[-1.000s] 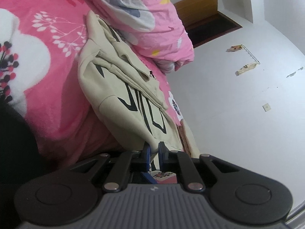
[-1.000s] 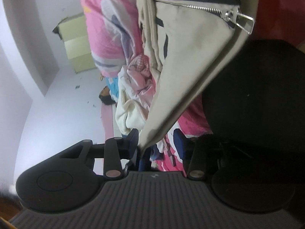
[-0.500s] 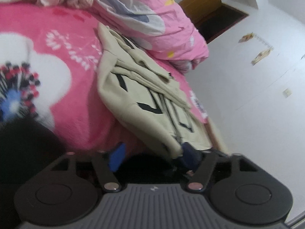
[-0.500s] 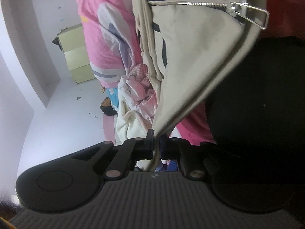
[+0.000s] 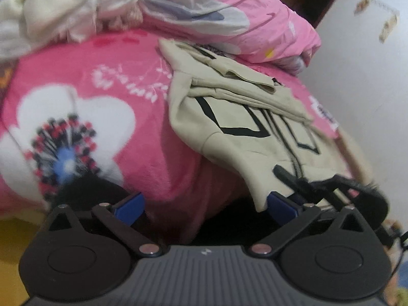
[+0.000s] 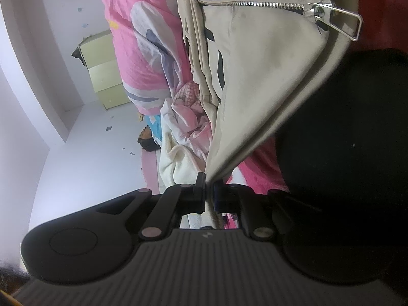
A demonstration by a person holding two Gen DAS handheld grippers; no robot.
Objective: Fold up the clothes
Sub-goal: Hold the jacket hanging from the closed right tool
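Two tools work one beige zip-up jacket (image 5: 244, 137) lying on the pink bed blanket (image 5: 142, 158). Our left tool (image 5: 204, 205) is spreading wide, nothing between its pads. Our right tool (image 6: 209, 191) pinches the jacket's corner.

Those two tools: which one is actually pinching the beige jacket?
The right tool: its jaws are shut on the beige jacket at a corner. The left tool is opening wide, with nothing between its jaws.
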